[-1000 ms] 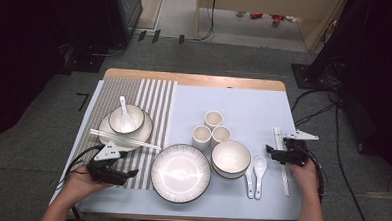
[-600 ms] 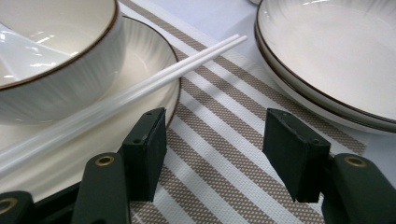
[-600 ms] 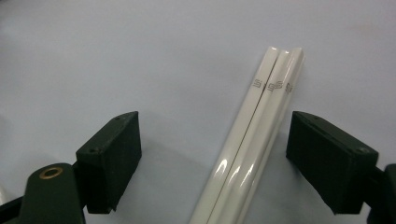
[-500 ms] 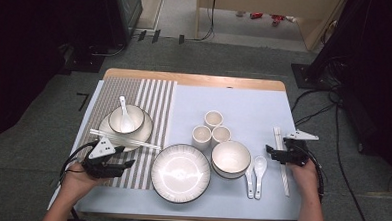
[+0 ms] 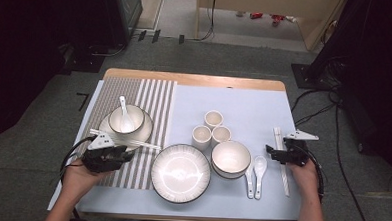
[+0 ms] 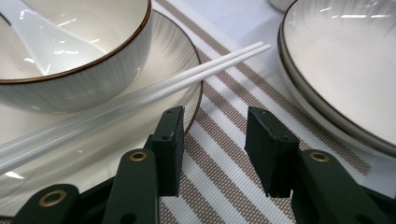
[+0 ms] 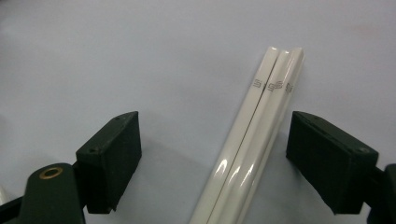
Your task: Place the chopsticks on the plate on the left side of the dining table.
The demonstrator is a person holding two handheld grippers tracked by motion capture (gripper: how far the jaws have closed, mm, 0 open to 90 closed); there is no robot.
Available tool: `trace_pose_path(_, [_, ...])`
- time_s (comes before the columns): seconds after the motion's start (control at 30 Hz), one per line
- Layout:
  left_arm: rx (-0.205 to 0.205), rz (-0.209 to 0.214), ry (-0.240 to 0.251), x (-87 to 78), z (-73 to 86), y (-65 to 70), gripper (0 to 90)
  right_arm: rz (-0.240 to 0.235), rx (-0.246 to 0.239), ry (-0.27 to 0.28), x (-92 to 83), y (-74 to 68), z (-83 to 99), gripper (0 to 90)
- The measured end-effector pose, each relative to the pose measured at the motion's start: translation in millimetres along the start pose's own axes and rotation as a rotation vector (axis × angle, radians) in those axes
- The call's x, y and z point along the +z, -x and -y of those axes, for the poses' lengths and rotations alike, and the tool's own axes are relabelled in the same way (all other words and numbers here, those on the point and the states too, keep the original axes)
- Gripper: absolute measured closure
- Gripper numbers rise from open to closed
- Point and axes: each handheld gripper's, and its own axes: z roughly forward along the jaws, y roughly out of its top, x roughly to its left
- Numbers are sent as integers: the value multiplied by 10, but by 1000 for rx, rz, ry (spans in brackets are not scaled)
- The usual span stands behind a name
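Observation:
My left gripper (image 5: 124,155) (image 6: 217,135) lies low over the striped placemat (image 6: 224,186), its tips just short of the small plate's (image 6: 93,154) rim. Its jaws have just been closing; they stand open with only the mat between them. White chopsticks (image 5: 127,140) (image 6: 140,93) rest across that plate, in front of a bowl (image 5: 126,118) (image 6: 79,79) holding a white spoon (image 6: 42,37). My right gripper (image 5: 271,151) (image 7: 215,135) is open wide. White chopsticks (image 5: 282,159) (image 7: 261,130) lie on the blue cloth between its jaws, untouched and nearer the right jaw.
A large plate (image 5: 180,172) (image 6: 345,70) sits at the front centre, right of my left gripper. Beside it are a bowl (image 5: 231,158), two white spoons (image 5: 255,173) and three small cups (image 5: 212,128). The table's front edge is close to both hands.
My left gripper has moved a little forward toward the small plate and its jaws have narrowed. The right hand and gripper have stayed where they were.

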Motion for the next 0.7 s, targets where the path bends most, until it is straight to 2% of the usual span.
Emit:
trace_pose_path(0.2, [-19,39,24,1,-10,-32,598,0,0,0,0,0,0,178])
trace_pose_path(0.4, [-30,51,18,31,-30,-44,628,1,0,0,0,-1,0,177])
trace_pose_path(0.7, [-60,79,28,68,-62,-86,612,1,0,0,0,-1,1,177])
